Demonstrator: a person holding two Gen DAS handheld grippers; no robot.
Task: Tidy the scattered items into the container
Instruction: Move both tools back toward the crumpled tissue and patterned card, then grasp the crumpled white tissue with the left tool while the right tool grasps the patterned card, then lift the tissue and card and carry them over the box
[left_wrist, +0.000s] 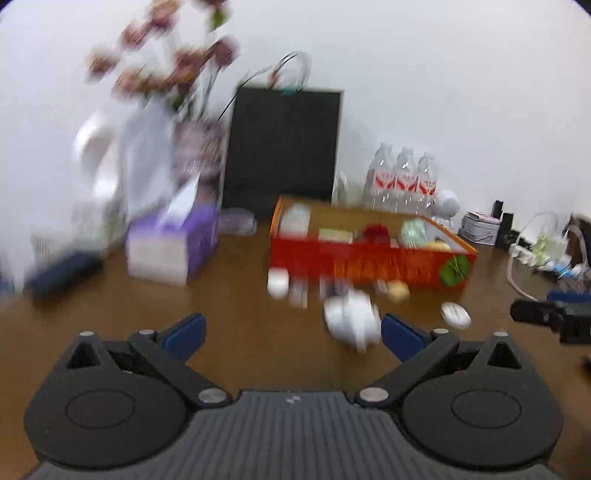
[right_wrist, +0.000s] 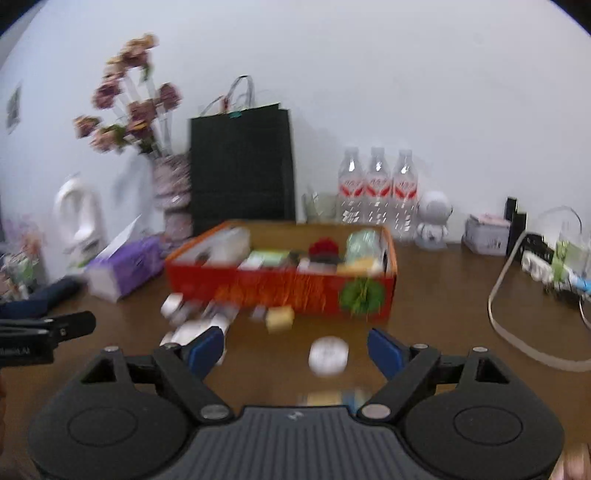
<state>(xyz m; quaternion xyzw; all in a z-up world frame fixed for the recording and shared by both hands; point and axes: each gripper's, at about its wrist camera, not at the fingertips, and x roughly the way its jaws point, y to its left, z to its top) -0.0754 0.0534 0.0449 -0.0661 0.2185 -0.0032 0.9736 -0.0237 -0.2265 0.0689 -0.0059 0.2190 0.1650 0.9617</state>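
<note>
A red-orange box (left_wrist: 369, 262) (right_wrist: 288, 284) stands on the brown table and holds several small items. Scattered items lie in front of it: a white bundle (left_wrist: 352, 319) (right_wrist: 195, 328), a yellow block (left_wrist: 398, 291) (right_wrist: 280, 318), a white round tin (left_wrist: 456, 314) (right_wrist: 328, 355) and a small white jar (left_wrist: 277, 282) (right_wrist: 173, 304). My left gripper (left_wrist: 293, 334) is open and empty, with the white bundle by its right finger. My right gripper (right_wrist: 297, 350) is open and empty, with the round tin between its fingers. Both views are blurred.
A purple tissue box (left_wrist: 171, 245) (right_wrist: 125, 266), a flower vase (right_wrist: 171, 192), a black paper bag (left_wrist: 282, 151) (right_wrist: 242, 166) and three water bottles (left_wrist: 404, 181) (right_wrist: 376, 188) stand behind the box. A white robot figure (right_wrist: 434, 219), a power strip and cables (right_wrist: 535, 262) are at the right.
</note>
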